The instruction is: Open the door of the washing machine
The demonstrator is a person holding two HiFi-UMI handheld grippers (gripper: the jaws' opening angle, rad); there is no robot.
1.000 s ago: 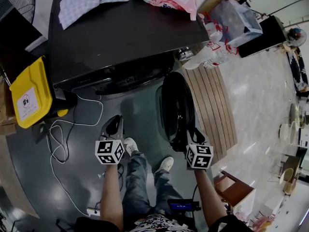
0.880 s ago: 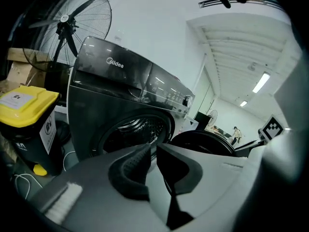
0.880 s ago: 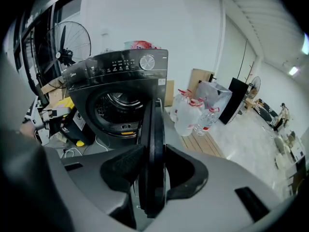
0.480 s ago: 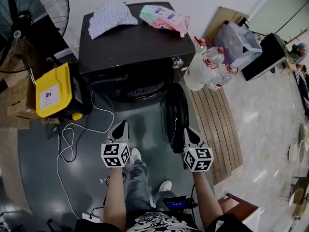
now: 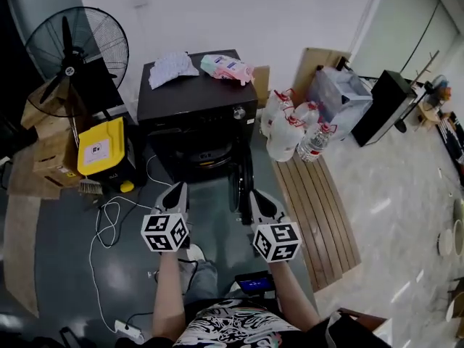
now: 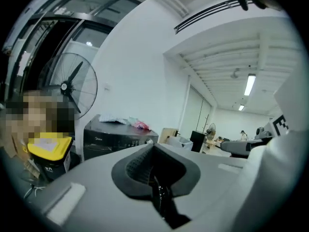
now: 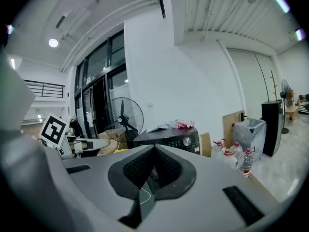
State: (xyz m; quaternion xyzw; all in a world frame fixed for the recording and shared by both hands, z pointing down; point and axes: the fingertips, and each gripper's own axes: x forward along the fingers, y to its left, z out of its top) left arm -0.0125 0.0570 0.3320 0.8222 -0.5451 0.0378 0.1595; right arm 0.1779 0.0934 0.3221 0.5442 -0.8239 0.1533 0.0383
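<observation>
The black front-loading washing machine (image 5: 196, 114) stands against the white wall, and its round door (image 5: 242, 185) hangs open, swung out to the right and seen edge-on. In the head view my left gripper (image 5: 177, 189) is held in front of the drum opening with its jaws shut and nothing in them. My right gripper (image 5: 256, 197) hovers just right of the door's edge, apart from it, also shut and empty. The left gripper view shows the pads (image 6: 153, 146) pressed together, with the machine (image 6: 118, 137) beyond. The right gripper's pads (image 7: 154, 149) meet too, the machine (image 7: 169, 138) lying ahead.
A standing fan (image 5: 76, 53) and a yellow bin (image 5: 101, 151) sit left of the machine. Water bottles (image 5: 290, 129) and a wooden pallet (image 5: 315, 209) lie to the right. A cloth (image 5: 174, 65) and a pink pack (image 5: 226, 67) rest on top. A white cable (image 5: 109, 223) trails across the floor.
Both grippers have risen and drawn back from the machine, the right one away from the door's edge. The view has lifted and now takes in the whole room; the door stays open.
</observation>
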